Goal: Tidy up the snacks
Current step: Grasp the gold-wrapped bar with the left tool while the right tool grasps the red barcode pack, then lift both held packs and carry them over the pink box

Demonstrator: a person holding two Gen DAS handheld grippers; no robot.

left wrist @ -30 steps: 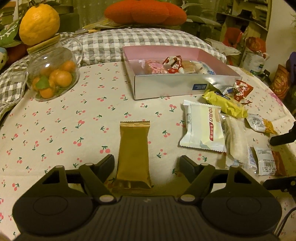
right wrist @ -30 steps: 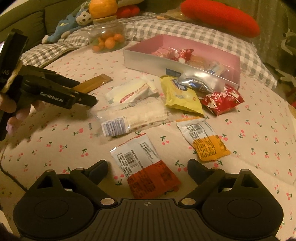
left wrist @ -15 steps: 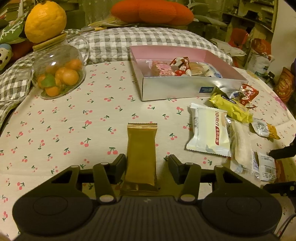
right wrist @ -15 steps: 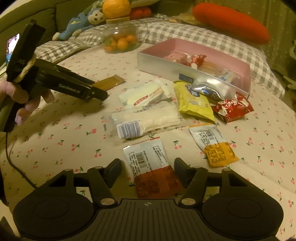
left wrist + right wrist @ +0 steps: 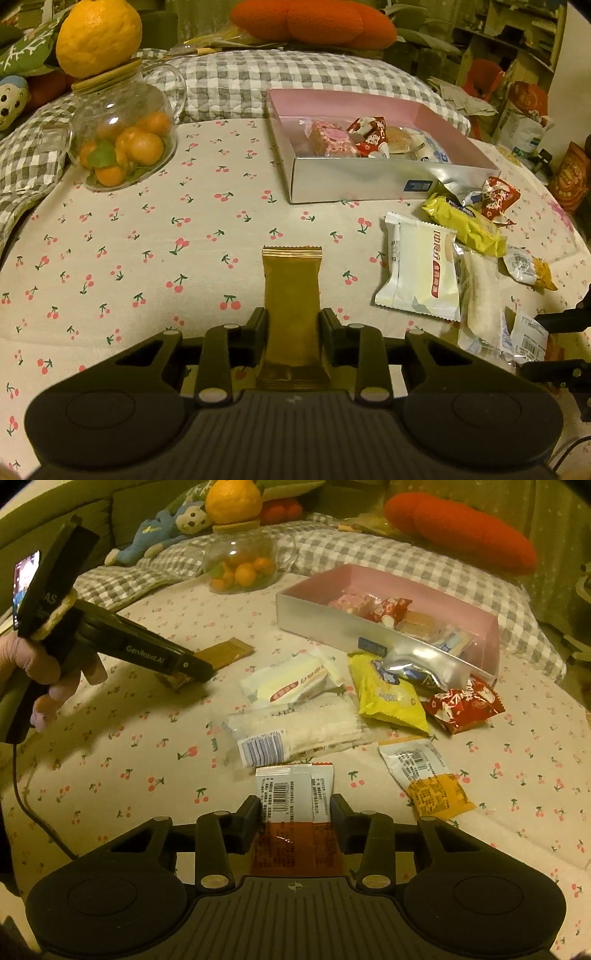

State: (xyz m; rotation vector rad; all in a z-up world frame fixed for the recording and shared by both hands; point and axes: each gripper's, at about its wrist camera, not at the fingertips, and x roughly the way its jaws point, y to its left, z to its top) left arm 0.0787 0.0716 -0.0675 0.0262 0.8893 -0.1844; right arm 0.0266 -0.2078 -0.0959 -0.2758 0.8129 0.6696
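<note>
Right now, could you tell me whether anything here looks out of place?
A large citrus is balanced on the jar lid, which looks precarious. A silver packet leans crumpled against the box wall, outside it.

Dim, warm yellow-orange cast throughout, indoor and artificial. Glare on the silver box wall (image 5: 369, 181) ahead of the fingers, and on the foil packet (image 5: 413, 668). Soft shadows beneath the fingers. Strong fisheye bending toward the edges, black corners. Background grainy and soft; near field fairly sharp.
</note>
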